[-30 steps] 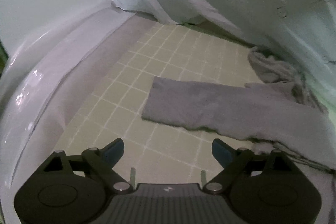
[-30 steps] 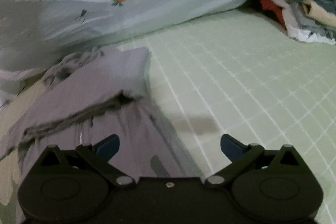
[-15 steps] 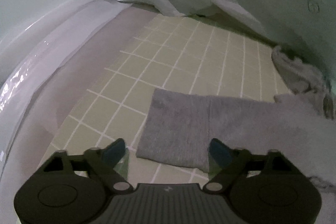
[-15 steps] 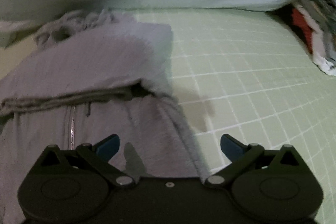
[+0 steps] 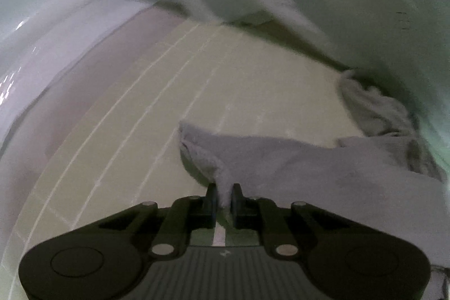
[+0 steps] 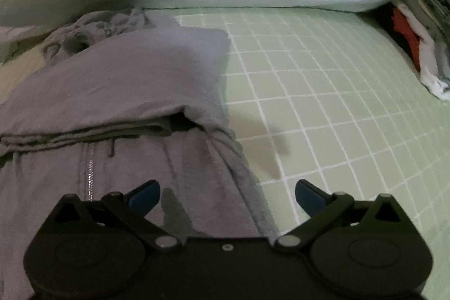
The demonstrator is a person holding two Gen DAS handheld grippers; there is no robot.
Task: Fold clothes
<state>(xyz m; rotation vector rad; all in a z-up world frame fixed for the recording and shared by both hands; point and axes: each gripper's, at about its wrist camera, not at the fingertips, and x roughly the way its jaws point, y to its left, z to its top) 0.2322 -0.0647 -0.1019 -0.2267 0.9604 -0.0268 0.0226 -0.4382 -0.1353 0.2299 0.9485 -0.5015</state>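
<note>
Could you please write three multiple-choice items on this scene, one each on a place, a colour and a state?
1. Where does the clothes stack lie in the right wrist view?
A. far right
B. far left
C. on the garment

2. What colour is the garment?
A. red
B. grey
C. yellow

3. What state is the left gripper in?
A. wide open
B. shut on nothing
C. shut on the garment

Key: 1 A, the stack sits at the right edge of the checked sheet. 2 B, the zipped fabric is grey in both views. 3 C, a pinch of grey cloth sits between its closed fingers, while the right gripper is open.
</note>
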